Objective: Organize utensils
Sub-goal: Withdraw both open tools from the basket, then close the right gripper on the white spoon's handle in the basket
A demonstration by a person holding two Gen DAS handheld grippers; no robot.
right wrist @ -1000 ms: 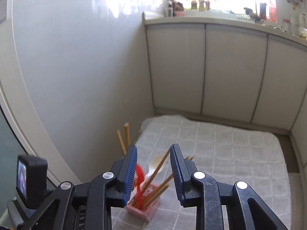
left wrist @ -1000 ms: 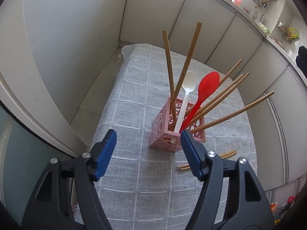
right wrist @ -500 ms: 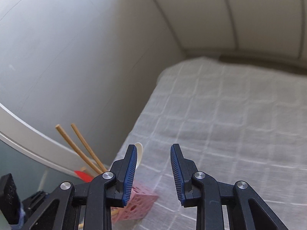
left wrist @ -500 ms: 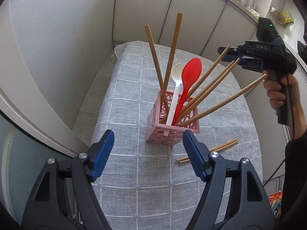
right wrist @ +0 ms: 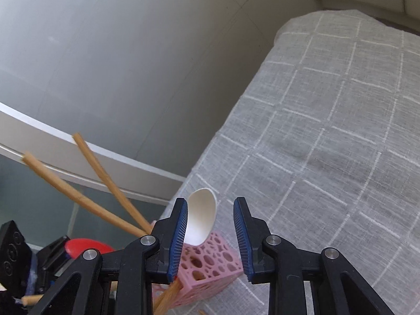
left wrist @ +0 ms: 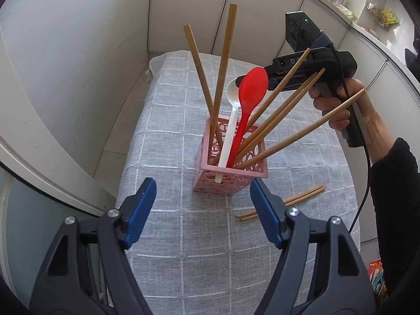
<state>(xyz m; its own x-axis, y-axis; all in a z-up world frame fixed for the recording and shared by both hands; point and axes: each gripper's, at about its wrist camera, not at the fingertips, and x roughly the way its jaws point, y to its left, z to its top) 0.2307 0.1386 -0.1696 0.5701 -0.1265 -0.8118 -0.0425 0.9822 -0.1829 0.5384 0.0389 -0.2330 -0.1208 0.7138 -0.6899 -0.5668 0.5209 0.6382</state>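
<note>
White spoon (right wrist: 200,216) now between closing fingers (right wrist: 178,236)

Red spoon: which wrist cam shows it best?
Left wrist: the red spoon shows whole, bowl up, standing in the pink basket. Right wrist catches only a red sliver behind the right gripper.

Both grippers are black plastic frames with triangular cut-outs, silver screw heads at the pivots and ribbed blue pads on the fingers: the left gripper (left wrist: 202,211) and the right gripper (right wrist: 211,236). Seen from the left wrist, the right one has a pistol-style handle, a black box with a green light and a black cable. The hand (left wrist: 341,107) emerges from a black sleeve (left wrist: 396,191).
</note>
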